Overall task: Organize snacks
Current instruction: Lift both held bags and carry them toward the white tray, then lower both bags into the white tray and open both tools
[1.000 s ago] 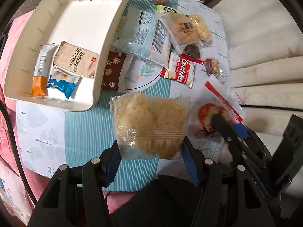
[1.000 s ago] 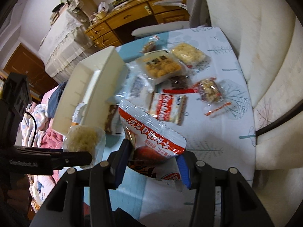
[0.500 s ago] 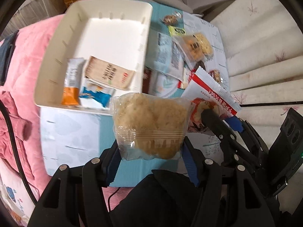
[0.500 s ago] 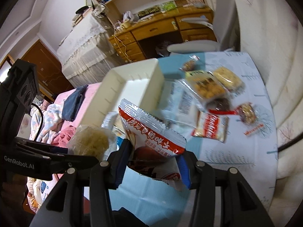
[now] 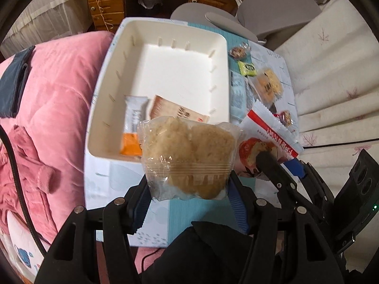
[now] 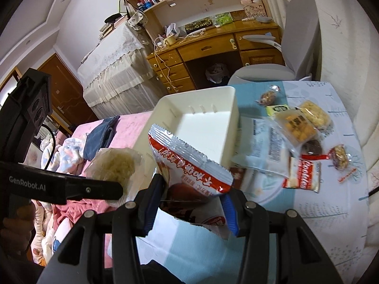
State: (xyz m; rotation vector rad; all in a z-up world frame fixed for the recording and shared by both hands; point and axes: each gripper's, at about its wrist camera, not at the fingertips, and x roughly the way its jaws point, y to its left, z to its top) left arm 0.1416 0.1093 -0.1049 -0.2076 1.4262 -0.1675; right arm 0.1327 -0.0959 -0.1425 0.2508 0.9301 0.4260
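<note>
My left gripper (image 5: 188, 197) is shut on a clear packet of pale crumbly cakes (image 5: 187, 156), held in the air over the near edge of the white bin (image 5: 101, 94). My right gripper (image 6: 193, 203) is shut on a red and silver snack bag (image 6: 189, 161), lifted beside the left one; the same bag (image 5: 267, 139) shows at the right of the left wrist view. The bin (image 6: 231, 127) holds an orange and white bar (image 5: 132, 123) and a beige packet (image 5: 175, 111). The cake packet (image 6: 113, 163) appears at the left of the right wrist view.
Loose snacks lie on the patterned table (image 6: 319, 203) right of the bin: a Cookies pack (image 6: 303, 174), an orange biscuit pack (image 6: 297, 123), a yellow cake (image 6: 313, 113), a pale blue bag (image 6: 263, 146). A pink quilt (image 5: 54, 99) lies left; a chair (image 5: 272, 11) and a desk (image 6: 213, 49) stand behind.
Both grippers have risen and drawn back with their packets. The bin and the table now look smaller and farther off, and more of the room shows.
</note>
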